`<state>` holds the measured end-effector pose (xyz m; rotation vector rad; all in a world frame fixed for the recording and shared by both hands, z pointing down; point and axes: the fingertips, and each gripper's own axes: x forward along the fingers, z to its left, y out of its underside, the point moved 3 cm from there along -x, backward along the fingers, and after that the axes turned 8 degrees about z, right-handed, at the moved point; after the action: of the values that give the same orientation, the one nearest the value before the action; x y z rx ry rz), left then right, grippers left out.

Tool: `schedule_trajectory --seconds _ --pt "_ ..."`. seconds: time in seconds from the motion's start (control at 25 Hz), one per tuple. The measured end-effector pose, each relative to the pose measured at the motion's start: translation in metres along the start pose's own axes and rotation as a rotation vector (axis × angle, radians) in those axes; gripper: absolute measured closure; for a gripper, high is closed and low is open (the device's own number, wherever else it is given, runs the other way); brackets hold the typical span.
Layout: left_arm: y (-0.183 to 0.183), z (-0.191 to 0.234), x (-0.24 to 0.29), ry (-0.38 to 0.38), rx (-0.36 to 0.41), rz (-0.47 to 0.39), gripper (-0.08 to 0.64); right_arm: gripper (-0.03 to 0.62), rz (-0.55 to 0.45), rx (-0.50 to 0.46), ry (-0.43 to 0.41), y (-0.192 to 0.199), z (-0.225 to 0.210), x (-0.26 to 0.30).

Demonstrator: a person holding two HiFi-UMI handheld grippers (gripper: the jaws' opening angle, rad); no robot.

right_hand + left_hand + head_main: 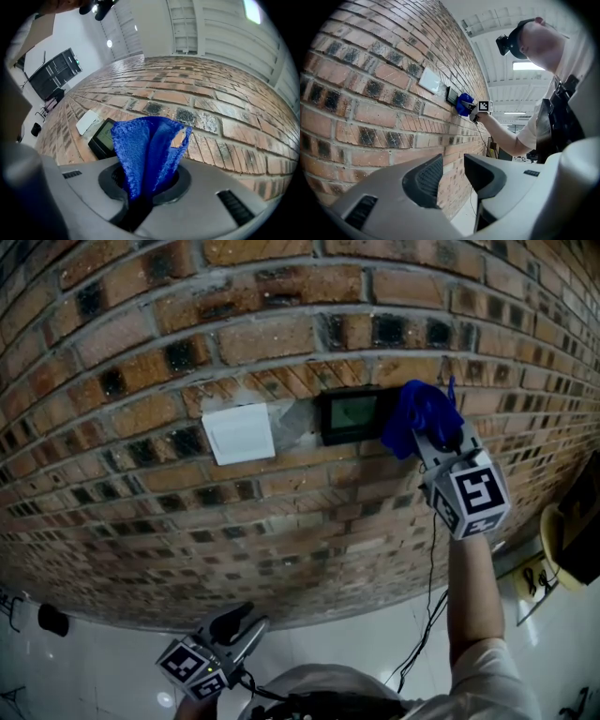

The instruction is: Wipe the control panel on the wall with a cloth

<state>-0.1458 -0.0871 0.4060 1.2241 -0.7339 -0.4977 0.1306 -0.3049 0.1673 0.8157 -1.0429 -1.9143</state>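
Brick wall (281,324) fills my view. Control panel (352,415) sits mid-wall, white plate (239,433) just beside it.

Progress:
- Blue cloth (145,145) clamped in my right gripper (145,187), bunched at panel's right edge. Touching or just off, can't tell.
- I judge wiping barely begun, screen face left to do.
- Left gripper (452,176) hangs low, jaws narrowly parted, nothing between.

Writing: 0 legible words on panel or plate.

Your cloth (424,411) covers the right edge of the control panel (347,415) in the head view and hides the tips of your right gripper (433,442) there. What the panel displays is too small to read in any view. The head view's right edge cuts off a yellow object (561,538) that you cannot identify.
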Motion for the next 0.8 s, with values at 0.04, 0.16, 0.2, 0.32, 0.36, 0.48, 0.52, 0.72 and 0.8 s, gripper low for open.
schedule_trajectory --seconds 0.04,0.16,0.2,0.32,0.36,0.48,0.52,0.72,0.8 --pt "-0.002 -0.001 0.000 0.000 -0.003 -0.008 0.414 0.501 -0.001 0.001 -0.001 -0.002 0.001 -0.001" --pt "-0.005 -0.001 -0.003 -0.006 -0.021 -0.023 0.414 0.503 -0.027 -0.016 0.003 -0.018 0.012 -0.011" --pt "-0.004 0.001 -0.004 -0.010 -0.024 -0.024 0.414 0.503 -0.044 -0.031 -0.005 -0.027 0.021 -0.014" --pt "-0.001 0.005 -0.008 -0.019 -0.030 -0.023 0.414 0.503 -0.078 -0.065 -0.078 -0.050 0.061 -0.014" --pt "-0.001 0.005 -0.009 -0.020 -0.031 -0.024 0.414 0.503 -0.082 -0.069 -0.109 -0.054 0.074 -0.012" --pt "-0.001 0.005 -0.012 -0.023 -0.031 -0.026 0.414 0.503 -0.092 -0.062 -0.189 -0.064 0.107 0.001" --pt "-0.001 0.004 -0.013 -0.023 -0.029 -0.027 0.414 0.503 -0.095 -0.056 -0.207 -0.066 0.115 0.006" --pt "0.001 0.004 -0.016 -0.030 -0.032 -0.027 0.414 0.503 -0.123 -0.019 -0.231 -0.072 0.125 0.024" --pt "0.002 0.004 -0.017 -0.035 -0.036 -0.027 0.414 0.503 -0.125 -0.009 -0.215 -0.071 0.118 0.021"
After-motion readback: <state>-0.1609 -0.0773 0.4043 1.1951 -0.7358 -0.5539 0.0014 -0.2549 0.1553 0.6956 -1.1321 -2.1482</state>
